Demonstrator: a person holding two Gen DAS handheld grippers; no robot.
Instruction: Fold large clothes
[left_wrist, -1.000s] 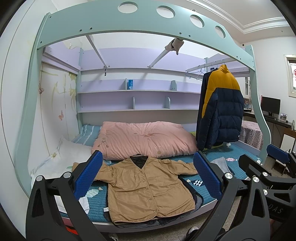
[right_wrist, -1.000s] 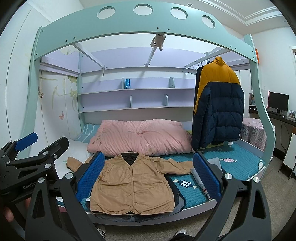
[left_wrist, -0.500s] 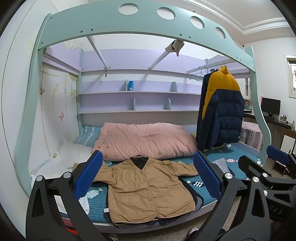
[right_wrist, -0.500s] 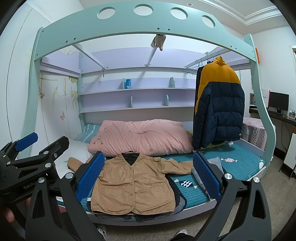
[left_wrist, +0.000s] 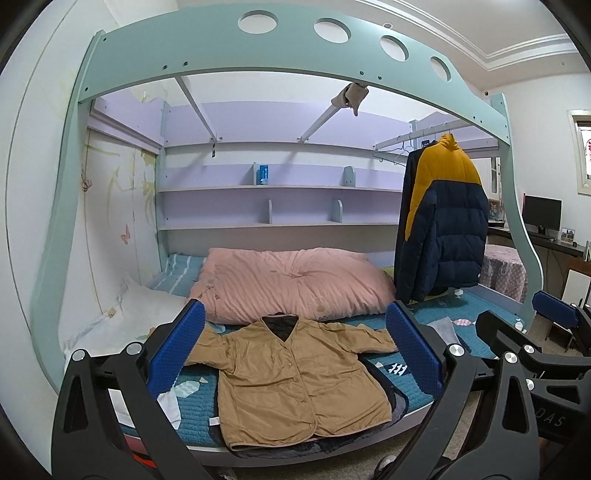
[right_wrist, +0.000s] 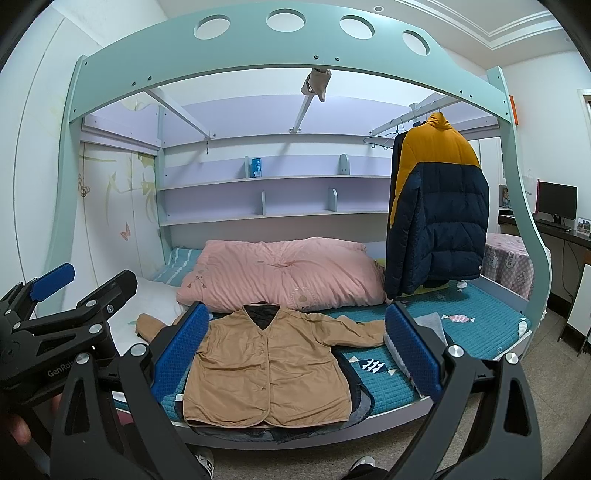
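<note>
The tan jacket (left_wrist: 291, 373) is laid flat on the bed (left_wrist: 417, 391), ahead of both hand-held grippers. The left hand-held gripper (left_wrist: 293, 350) and right hand-held gripper (right_wrist: 295, 350) are held wide, empty. A sleeve should be pinched first, perhaps near its cuff.

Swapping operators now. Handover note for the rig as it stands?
Left claw: open, empty, held short of the bed.
Right claw: open, empty, also short of the bed.
Tan jacket: flat on the teal mattress, front up, both sleeves spread, over a dark garment at the front edge.
Navy and yellow puffer jacket: hanging at the bed's right end.
Done: jacket laid out.
Left: every fold; nothing gripped yet.
</note>
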